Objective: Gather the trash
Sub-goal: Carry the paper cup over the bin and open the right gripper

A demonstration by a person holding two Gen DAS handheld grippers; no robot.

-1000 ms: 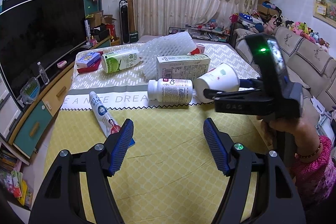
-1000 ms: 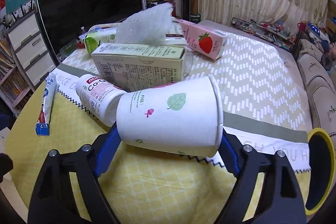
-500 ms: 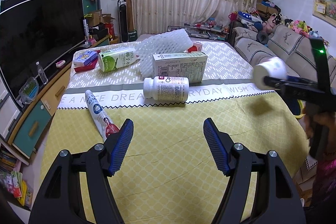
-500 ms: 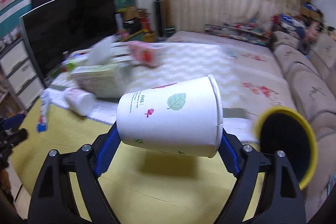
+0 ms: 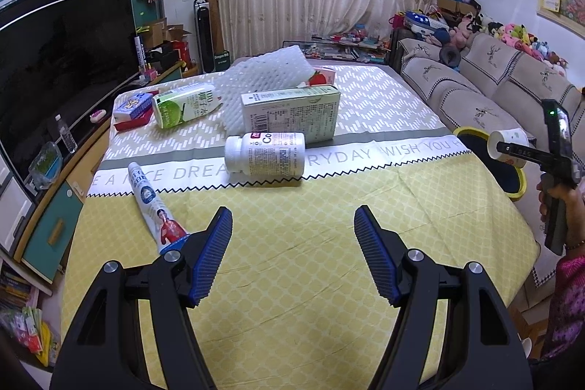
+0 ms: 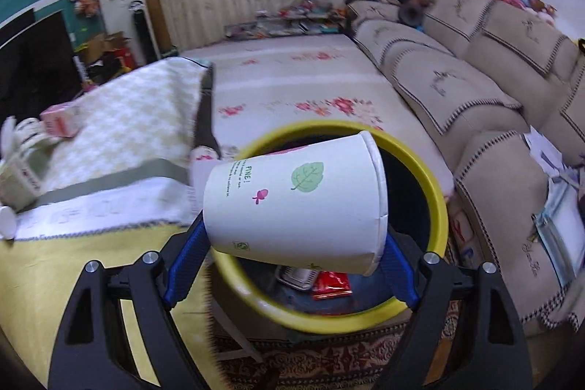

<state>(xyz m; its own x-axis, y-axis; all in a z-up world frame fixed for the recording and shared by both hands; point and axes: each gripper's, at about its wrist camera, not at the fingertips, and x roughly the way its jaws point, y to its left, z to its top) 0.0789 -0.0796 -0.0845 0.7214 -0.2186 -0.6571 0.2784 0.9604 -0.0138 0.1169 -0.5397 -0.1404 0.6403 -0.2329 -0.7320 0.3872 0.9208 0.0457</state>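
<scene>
A table (image 5: 292, 243) w/ yellow cloth is seen under the left tool (image 5: 292, 254), which is spread wide w/ nothing between its pads. Just off the table's right edge a yellow-rimmed bin (image 6: 437, 203) is seen, w/ a red wrapper (image 6: 331, 284) inside. Above its opening a paper cup (image 6: 296, 203) is clamped on its side by the right tool (image 6: 289, 258), long axis approx. horizontal, rim pointing right, base left toward the table.
</scene>
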